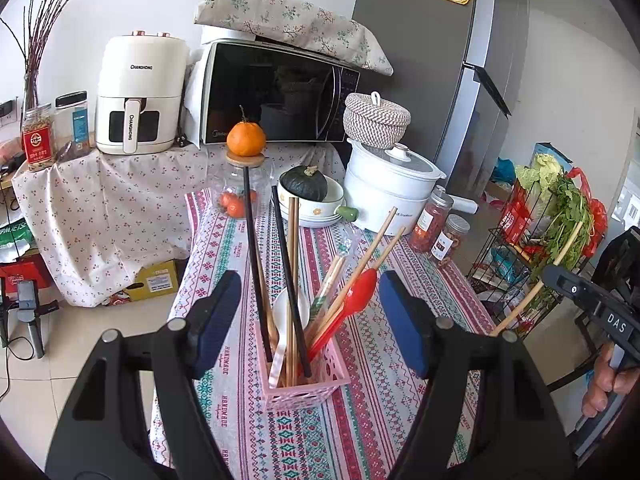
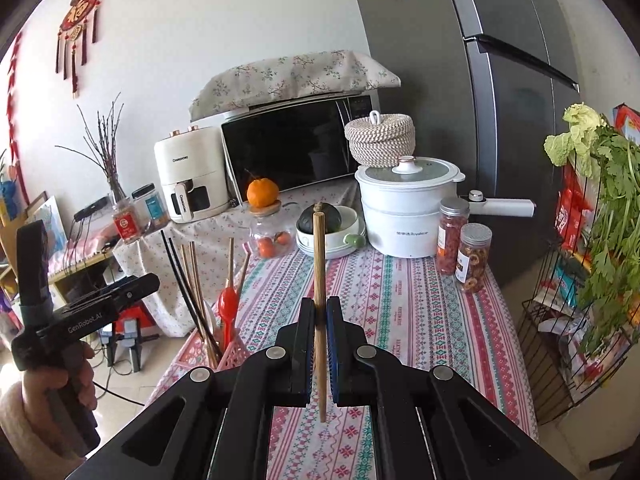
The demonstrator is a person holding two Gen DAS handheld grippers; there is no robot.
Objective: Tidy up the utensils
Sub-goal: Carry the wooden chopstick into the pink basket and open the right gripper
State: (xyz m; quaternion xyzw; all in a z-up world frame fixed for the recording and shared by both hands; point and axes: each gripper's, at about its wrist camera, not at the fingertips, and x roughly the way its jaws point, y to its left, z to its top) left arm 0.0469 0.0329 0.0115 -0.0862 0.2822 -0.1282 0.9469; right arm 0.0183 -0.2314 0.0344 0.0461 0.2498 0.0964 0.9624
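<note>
A pink slotted basket (image 1: pixel 304 388) stands on the patterned tablecloth (image 1: pixel 392 360). It holds black chopsticks (image 1: pixel 252 264), wooden chopsticks (image 1: pixel 294 240), a red spoon (image 1: pixel 360 292) and a white spoon (image 1: pixel 282 308), all upright or leaning. My left gripper (image 1: pixel 308 280) is open, its jaws wide apart on either side of the basket's utensils and touching none. My right gripper (image 2: pixel 320 304) is shut on a single wooden chopstick (image 2: pixel 319 260), held nearly upright above the table. The right wrist view shows the basket (image 2: pixel 232 354) at lower left, with the left gripper (image 2: pixel 144 282) beside it.
Behind the basket are a glass jar (image 1: pixel 240 188) topped by an orange, a bowl stack (image 1: pixel 316 208) with a green squash, a white cooker (image 1: pixel 388 196) and two spice jars (image 1: pixel 444 232). A wire rack (image 2: pixel 560 340) of greens stands right of the table.
</note>
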